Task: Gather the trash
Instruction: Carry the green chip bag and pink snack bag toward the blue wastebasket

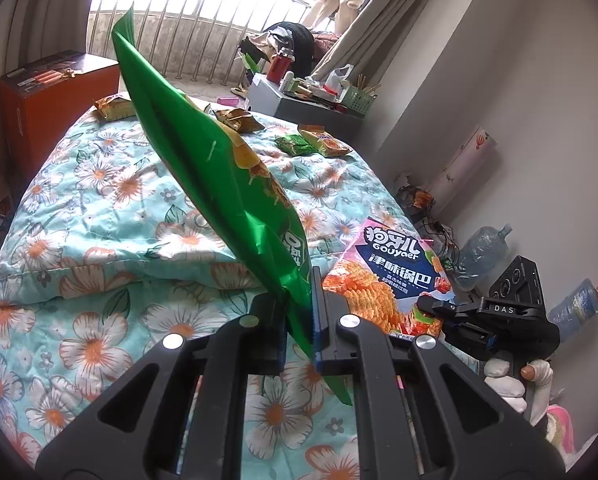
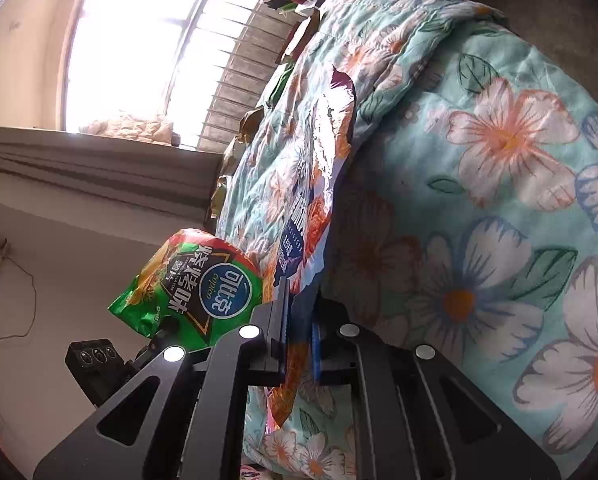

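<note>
Left claw (image 1: 299,320) grasping green chip bag (image 1: 219,168); right claw (image 2: 299,320) grasping Gouyaer snack bag (image 2: 311,208); pickup step; next: bin, unseen.

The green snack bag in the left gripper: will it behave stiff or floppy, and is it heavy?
The green snack bag looks flat and creased, so probably empty and light. It stands up from the left gripper, so the foil seems springy, yet likely slippery.
</note>
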{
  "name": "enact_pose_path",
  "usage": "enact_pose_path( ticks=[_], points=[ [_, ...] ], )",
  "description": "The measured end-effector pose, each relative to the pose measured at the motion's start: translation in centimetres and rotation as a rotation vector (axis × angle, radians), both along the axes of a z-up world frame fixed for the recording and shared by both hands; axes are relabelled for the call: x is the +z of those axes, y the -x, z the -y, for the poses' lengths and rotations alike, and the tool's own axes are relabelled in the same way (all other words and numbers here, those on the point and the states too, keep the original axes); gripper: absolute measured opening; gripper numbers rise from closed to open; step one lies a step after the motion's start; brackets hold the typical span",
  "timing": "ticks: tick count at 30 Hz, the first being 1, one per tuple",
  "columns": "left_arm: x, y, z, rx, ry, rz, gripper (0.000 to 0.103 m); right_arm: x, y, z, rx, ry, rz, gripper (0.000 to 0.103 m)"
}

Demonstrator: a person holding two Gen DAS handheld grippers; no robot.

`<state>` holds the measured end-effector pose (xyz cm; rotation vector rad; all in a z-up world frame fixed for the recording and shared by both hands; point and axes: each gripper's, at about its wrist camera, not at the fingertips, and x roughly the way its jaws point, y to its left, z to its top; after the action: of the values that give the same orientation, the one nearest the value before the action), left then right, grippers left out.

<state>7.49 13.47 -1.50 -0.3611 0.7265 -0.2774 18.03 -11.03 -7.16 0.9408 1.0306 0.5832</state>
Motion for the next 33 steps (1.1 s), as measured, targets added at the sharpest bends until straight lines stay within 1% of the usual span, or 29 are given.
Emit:
enact_pose_path(
  ticks=[4,9,15,19,25,30,33],
  points=[
    [1.1,0.2,0.4,-0.014,-0.003,0.027,0.008,1.4,0.6,0.9,-0.020,0.001,0.046,0.006],
    [2.9,0.0,1.5,-0.058,-0.008,0.079,0.008,3.1,2.0,3.6,-0.063,0.000,0.095,0.005],
    [4.9,-1.5,4.8,-0.151,-0.011,0.123,0.008,4.5,4.0,7.9,-0.148,-0.016,0.147,0.005],
    [5.9,-2.7,9.0,-0.238,-0.022,0.146,0.008,5.0,5.3,11.6,-0.233,-0.031,0.170,0.005],
    [7.3,-4.6,16.1,-0.377,-0.034,0.174,0.008,5.5,7.9,18.8,-0.406,-0.027,0.195,0.005],
    [7.4,-6.1,22.1,-0.488,-0.050,0.176,0.008,4.5,10.1,25.5,-0.576,-0.025,0.178,0.005],
    [7.0,-6.9,25.2,-0.543,-0.055,0.171,0.008,3.1,10.3,29.0,-0.672,0.013,0.147,0.005]
  ],
)
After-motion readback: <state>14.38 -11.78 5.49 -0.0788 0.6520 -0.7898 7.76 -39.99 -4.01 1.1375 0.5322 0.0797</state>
